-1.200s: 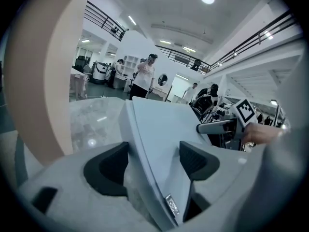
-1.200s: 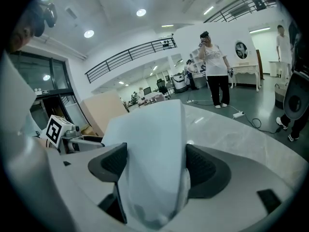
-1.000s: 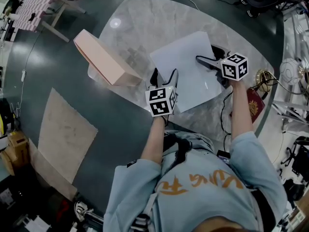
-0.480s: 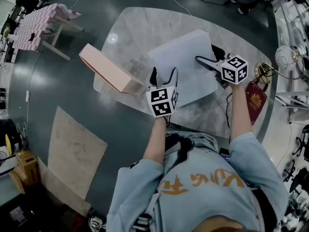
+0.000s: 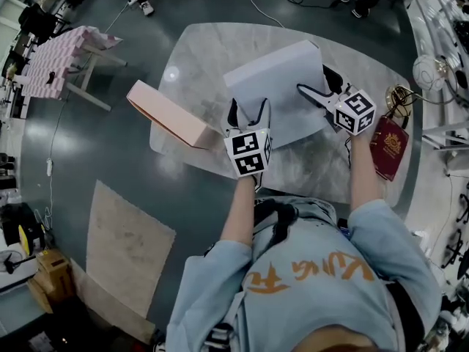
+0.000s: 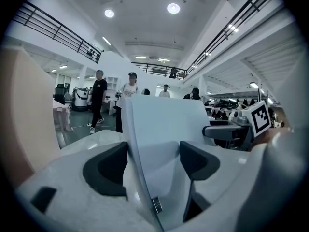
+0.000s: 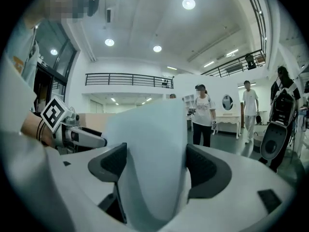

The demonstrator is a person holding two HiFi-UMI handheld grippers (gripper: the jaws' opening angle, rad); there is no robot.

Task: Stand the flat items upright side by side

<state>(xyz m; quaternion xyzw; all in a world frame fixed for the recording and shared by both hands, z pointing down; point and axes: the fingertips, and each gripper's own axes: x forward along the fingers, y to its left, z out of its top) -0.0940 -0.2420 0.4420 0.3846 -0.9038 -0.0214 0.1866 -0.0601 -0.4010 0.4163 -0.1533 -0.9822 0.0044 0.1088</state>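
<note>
A flat white box point(image 5: 282, 86) is tipped up off the marble table point(image 5: 212, 46), held at its near side by both grippers. My left gripper point(image 5: 248, 107) grips its near left corner; in the left gripper view the white box point(image 6: 164, 129) stands between the pads of that gripper point(image 6: 153, 161). My right gripper point(image 5: 314, 81) holds the right side, and in the right gripper view the white box point(image 7: 149, 149) fills the gap between its pads point(image 7: 155, 166). A flat pink box point(image 5: 170, 114) stands upright on its edge at the table's left rim.
A red passport point(image 5: 387, 147) lies at the table's right edge beside a black cable point(image 5: 343, 169). A fan point(image 5: 431, 70) stands to the right and a pink checked table point(image 5: 58, 50) far left. People walk in the hall beyond.
The head view has shifted. Both grippers keep their hold, and the white box looks tipped up a little more than before. The pink box has not moved.
</note>
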